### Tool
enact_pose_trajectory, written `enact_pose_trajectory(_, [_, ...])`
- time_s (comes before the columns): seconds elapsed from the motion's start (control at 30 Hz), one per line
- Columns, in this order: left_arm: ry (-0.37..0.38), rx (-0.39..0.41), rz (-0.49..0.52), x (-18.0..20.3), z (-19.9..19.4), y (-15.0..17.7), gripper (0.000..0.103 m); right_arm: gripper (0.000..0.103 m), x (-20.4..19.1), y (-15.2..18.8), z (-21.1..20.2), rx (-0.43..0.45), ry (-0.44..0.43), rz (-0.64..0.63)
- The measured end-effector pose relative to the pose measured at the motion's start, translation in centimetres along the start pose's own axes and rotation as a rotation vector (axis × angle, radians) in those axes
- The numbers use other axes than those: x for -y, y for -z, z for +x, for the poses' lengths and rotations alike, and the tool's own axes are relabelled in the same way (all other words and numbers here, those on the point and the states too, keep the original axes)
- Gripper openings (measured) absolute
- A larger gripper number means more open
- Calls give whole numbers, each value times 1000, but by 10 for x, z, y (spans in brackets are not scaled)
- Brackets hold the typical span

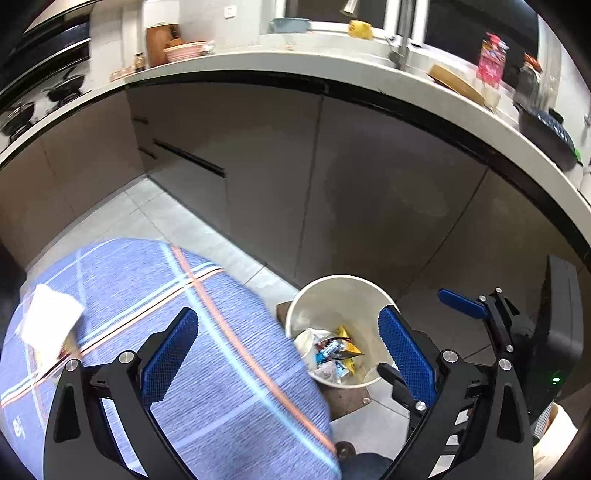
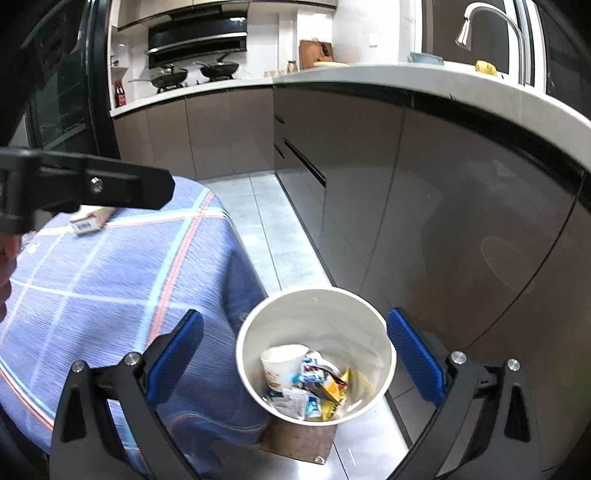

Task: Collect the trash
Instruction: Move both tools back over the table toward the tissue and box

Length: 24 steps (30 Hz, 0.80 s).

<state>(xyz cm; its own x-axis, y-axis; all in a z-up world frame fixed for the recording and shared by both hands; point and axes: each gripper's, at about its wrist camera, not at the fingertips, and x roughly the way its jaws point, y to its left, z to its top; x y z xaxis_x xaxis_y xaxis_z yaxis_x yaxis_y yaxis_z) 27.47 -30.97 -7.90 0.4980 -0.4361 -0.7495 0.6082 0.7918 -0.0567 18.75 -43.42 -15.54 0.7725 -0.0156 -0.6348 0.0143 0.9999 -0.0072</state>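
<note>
Grippers both spread wide, nothing between the pads: left gripper (image 1: 288, 350) hangs over the table edge and the bin, right gripper (image 2: 295, 354) sits straight above the bin with its blue fingers (image 2: 413, 358) flanking the rim. White bin (image 2: 384, 354) stands upright, mouth up, on a small brown board (image 2: 295, 439) on the tiled floor (image 2: 273, 236), just beside the table and near the grey cabinet fronts (image 2: 443, 206). Trash pile (image 2: 314, 384) lies at the bottom: a white paper cup (image 2: 280, 362) on its side, mouth facing up-left in the right wrist view, long axis roughly toward the wrappers; blue-white wrappers and yellow packets next to it, touching. Print on the wrappers too blurred to read. In the left wrist view the same bin (image 1: 306, 306) shows between the fingers, right gripper (image 1: 476, 306) at its far side. Blue plaid tablecloth (image 1: 221, 332) covers the table; faint white mark near its lower-left edge, unreadable. White paper piece (image 1: 50, 321) lies on the cloth at the left, blurred. Right wrist view shows a small carton (image 2: 92, 219) on the cloth with a barcode-like label, text illegible, partly under the left gripper's body (image 2: 85, 184). Countertop (image 2: 406, 79) carries a faucet (image 2: 491, 33); two pans (image 2: 192, 74) on the stove.
</note>
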Motion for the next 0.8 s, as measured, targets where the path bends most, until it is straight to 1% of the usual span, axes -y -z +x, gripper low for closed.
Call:
enact_pose_trajectory(0.17, [-45,6,-53,-33,-34,13,94,99,-30,-12,-20,30,-54,-31])
enact_pose_trajectory(0.37, [-82,10,-189,-100,-68,43,94,100,-73,-25,-30,27,-141,-78])
enact_pose_trajectory(0.57, [-146,27,-330,-183,-101,79,94,100,-124,-44,-25,3,-222,-131])
enact_pose_trajectory(0.63, [-162,37,-367,-204,-111,89,94,100,-142,-52,-19,-7,-246,-157])
enact_pose_trajectory(0.7, [-173,48,-411,-230,-119,99,94,100,-164,-62,-11,-18,-275,-185])
enact_pose_trajectory(0.8, [-178,58,-462,-259,-128,111,93,99,-191,-75,2,-33,-313,-206])
